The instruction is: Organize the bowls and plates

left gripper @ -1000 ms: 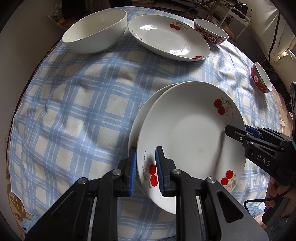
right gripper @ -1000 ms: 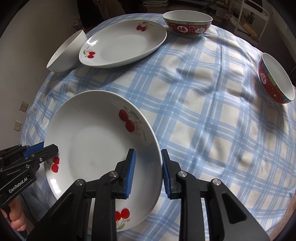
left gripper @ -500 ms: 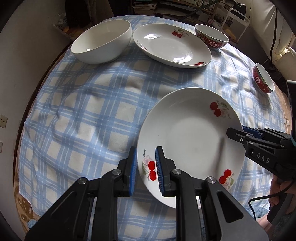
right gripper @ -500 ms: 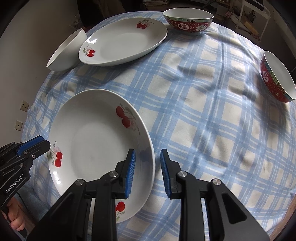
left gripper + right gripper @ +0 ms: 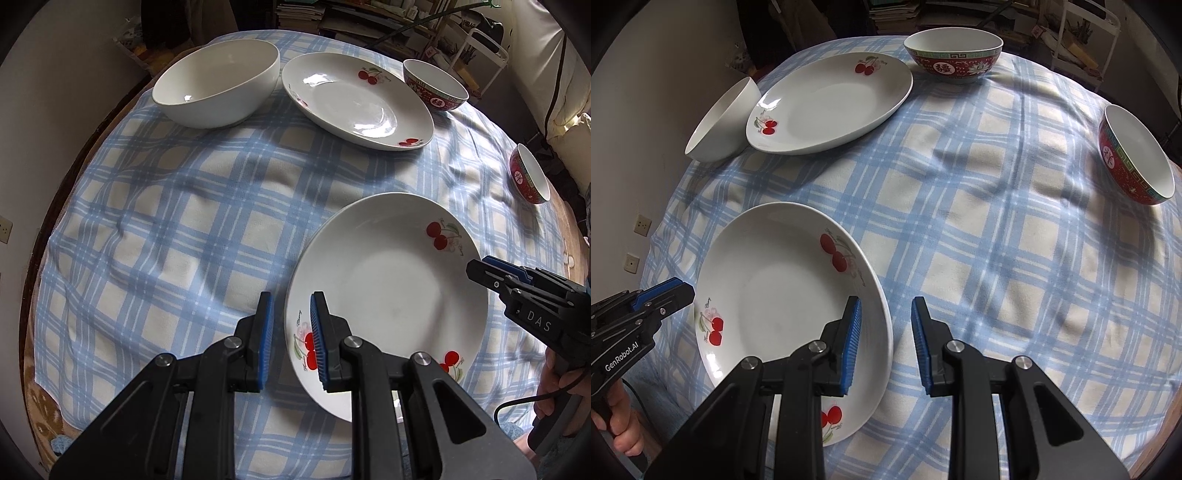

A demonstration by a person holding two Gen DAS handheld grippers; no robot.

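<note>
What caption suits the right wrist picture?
Open right gripper straddling the near cherry plate's rim on a blue checked tablecloth.

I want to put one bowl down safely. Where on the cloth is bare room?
Bare room: the middle, between near plate, far plate and right red bowl; also left of the near plate. Crowded: the far edge, where white bowl, far plate and red bowl stand close.

Near me lies a white cherry plate (image 5: 388, 291) flat on the checked cloth. At the far side stand a white bowl (image 5: 218, 83), another cherry plate (image 5: 354, 99) and a red bowl (image 5: 436, 90); a second red bowl (image 5: 1136, 155) is at my right.
</note>
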